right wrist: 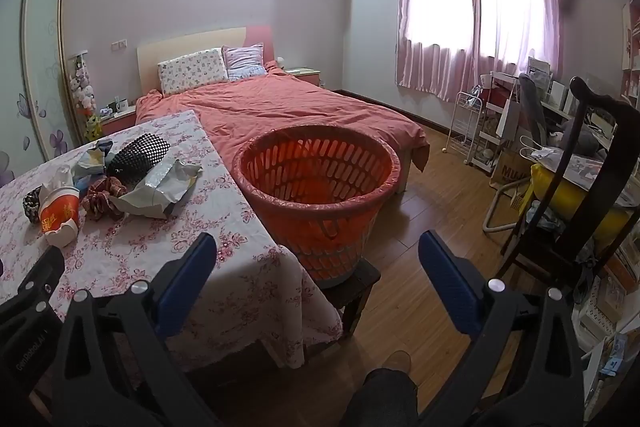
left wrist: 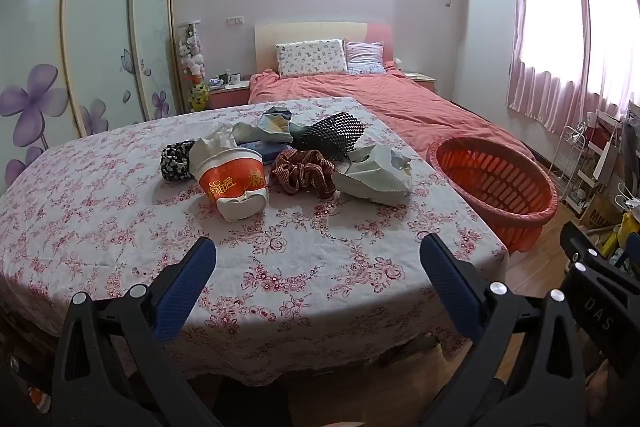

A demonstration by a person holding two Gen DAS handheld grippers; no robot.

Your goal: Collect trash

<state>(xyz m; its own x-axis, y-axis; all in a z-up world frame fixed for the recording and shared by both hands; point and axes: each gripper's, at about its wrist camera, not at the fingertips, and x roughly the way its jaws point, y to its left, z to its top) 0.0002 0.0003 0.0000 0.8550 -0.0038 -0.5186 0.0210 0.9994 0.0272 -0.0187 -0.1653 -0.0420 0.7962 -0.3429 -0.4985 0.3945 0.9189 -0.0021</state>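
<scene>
A crushed orange paper cup (left wrist: 234, 185) stuffed with tissue lies on the floral table (left wrist: 120, 227), beside a red plaid scrunchie (left wrist: 304, 173), crumpled grey paper (left wrist: 376, 177), a black foam net (left wrist: 334, 137) and a dark patterned scrunchie (left wrist: 176, 159). The orange basket (right wrist: 316, 183) stands on a low stool right of the table. My left gripper (left wrist: 318, 265) is open and empty, above the table's near edge. My right gripper (right wrist: 318, 263) is open and empty, in front of the basket. The cup (right wrist: 58, 219) and paper (right wrist: 160, 191) also show in the right wrist view.
A bed with a red cover (right wrist: 288, 107) lies behind the table and basket. A dark wooden chair (right wrist: 592, 195) with a yellow bag and cluttered shelves stand at the right. Wooden floor (right wrist: 432, 195) stretches between basket and chair. A wardrobe (left wrist: 92, 39) is at the left.
</scene>
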